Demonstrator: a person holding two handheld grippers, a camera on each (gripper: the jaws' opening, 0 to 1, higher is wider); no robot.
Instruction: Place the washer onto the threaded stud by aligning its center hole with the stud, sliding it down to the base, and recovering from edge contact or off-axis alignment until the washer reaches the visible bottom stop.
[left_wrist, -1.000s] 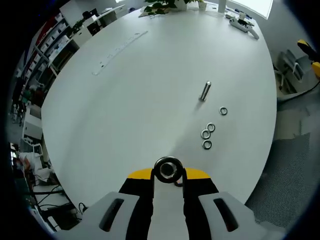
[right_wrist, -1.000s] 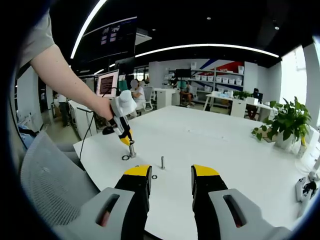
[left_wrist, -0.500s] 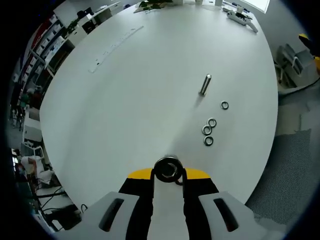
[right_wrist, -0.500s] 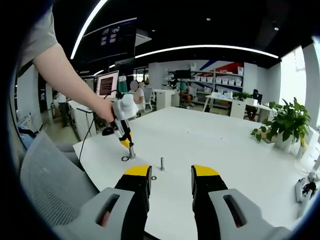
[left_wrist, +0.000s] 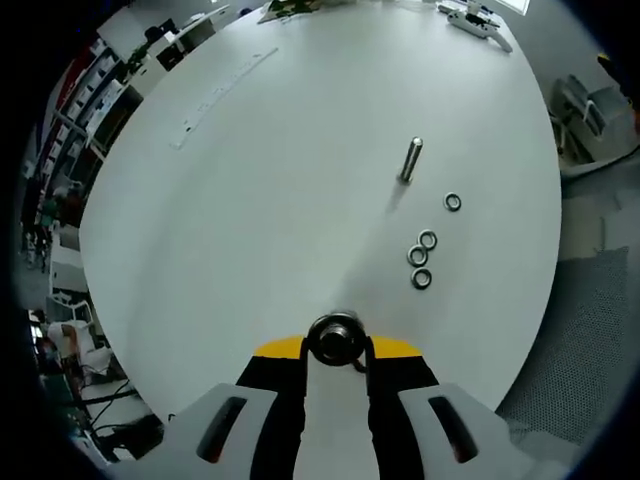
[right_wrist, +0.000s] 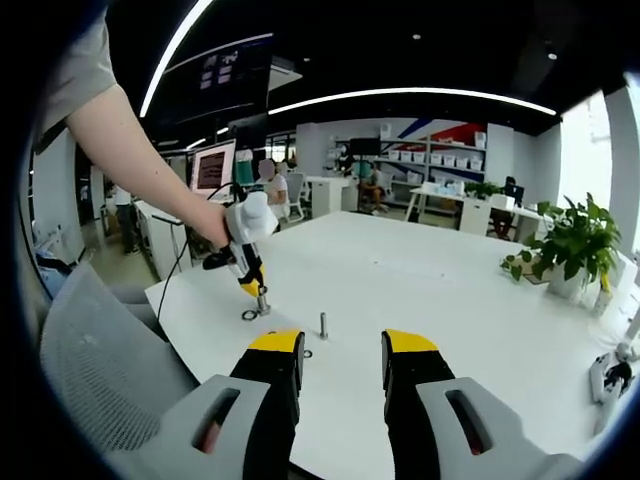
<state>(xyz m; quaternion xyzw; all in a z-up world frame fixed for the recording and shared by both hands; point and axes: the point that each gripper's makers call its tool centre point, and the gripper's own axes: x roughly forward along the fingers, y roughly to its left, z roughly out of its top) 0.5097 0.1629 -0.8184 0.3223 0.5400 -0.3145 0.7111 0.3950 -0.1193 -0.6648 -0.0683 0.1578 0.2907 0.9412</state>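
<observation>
My left fingers (left_wrist: 338, 350) grip a threaded stud (left_wrist: 336, 337) upright above the white bench (left_wrist: 260, 200); my right fingers (right_wrist: 335, 350) hang open, empty, near another stud (right_wrist: 323, 325).

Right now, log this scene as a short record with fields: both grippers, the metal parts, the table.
left gripper: shut on a silver metal cylinder, above the table
right gripper: open, empty
threaded steel stud: upright on the table, bare
loose silver washers: four, flat beside the stud
another ring: on the table under the left gripper
round white table: carries all parts
</observation>
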